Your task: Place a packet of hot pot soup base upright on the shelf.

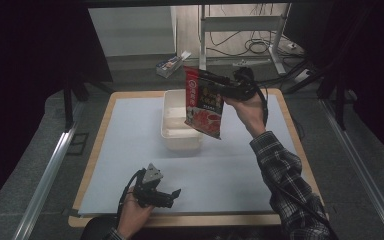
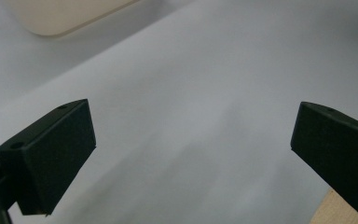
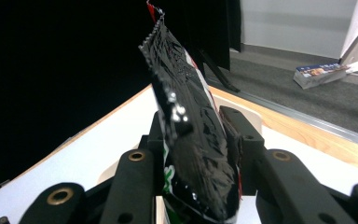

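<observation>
A red snack bag (image 1: pixel 203 102) hangs in the air over the right side of the white tub (image 1: pixel 171 131), tilted, with my right gripper (image 1: pixel 219 86) shut on its upper part. In the right gripper view the bag (image 3: pixel 191 135) stands edge-on between the two black jaws, its crimped top pointing up. My left gripper (image 1: pixel 170 197) rests low near the table's front edge in a hand, jaws wide apart. In the left gripper view its fingers (image 2: pixel 51 156) stand far apart over the pale mat (image 2: pixel 191 116) with nothing between them.
The wooden table (image 1: pixel 285 107) carries a pale mat (image 1: pixel 130 150). A small box (image 1: pixel 172 62) lies on the floor behind the table, beside desk legs and cables (image 1: pixel 260 45). A metal rail (image 1: pixel 50 170) runs along the left.
</observation>
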